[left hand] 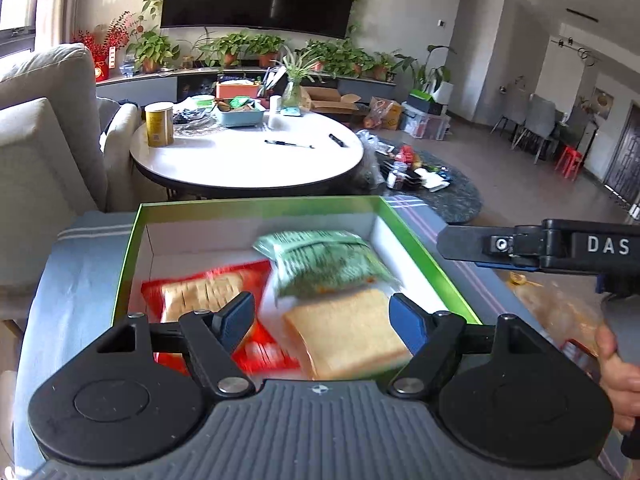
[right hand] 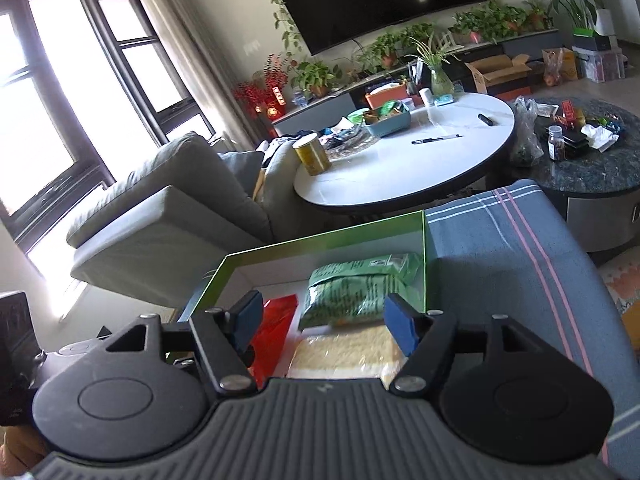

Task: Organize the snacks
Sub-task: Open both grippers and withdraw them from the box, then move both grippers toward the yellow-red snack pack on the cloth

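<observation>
A green-rimmed box with a white inside sits on a blue striped cloth. In it lie a red packet of biscuits, a green snack bag and a clear-wrapped bread slice, with the green bag partly over the bread. My left gripper is open above the box's near side, nothing between its blue pads. My right gripper is open too, over the bread and green bag, pads off both. The right gripper's body shows at the right of the left wrist view.
Beyond the box stands a round white table with a yellow can, pens and a blue tray. A grey sofa is to the left. A dark low table with clutter is at right. A hand holds the right gripper.
</observation>
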The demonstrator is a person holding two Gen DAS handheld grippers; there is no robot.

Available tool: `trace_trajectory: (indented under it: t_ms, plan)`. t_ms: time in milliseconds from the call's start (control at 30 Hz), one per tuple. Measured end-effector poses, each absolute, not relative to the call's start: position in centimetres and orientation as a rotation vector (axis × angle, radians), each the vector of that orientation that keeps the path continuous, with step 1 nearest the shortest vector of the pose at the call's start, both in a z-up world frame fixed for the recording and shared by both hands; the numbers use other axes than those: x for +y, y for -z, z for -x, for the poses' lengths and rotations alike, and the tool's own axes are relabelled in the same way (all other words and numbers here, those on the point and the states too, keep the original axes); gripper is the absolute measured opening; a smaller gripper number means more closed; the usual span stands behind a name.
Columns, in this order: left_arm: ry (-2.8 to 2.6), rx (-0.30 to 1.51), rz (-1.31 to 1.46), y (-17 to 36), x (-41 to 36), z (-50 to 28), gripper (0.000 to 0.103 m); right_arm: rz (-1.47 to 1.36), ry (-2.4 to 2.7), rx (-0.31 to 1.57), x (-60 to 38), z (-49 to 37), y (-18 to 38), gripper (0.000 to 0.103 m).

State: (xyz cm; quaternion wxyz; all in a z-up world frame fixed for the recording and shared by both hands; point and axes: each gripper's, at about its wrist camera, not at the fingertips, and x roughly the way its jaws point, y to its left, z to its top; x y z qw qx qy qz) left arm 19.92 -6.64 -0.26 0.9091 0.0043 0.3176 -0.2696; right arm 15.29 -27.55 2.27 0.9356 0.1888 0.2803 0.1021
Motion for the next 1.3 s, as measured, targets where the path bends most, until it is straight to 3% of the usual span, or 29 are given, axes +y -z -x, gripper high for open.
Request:
trace_trajectory:
  t_ms: [600, 1300]
  plan:
    - [0.625, 0.664, -0.027, 2.3, -2.9, -7.2, 0.072, -0.283, -0.269, 0.58, -26.3, -5.3, -1.7, 0.077]
    - [0.656, 0.636, -0.098, 2.5, -2.4, -0.3, 0.074, 0.006, -0.309, 0.572, -25.5, 5.6, 2.8, 0.078]
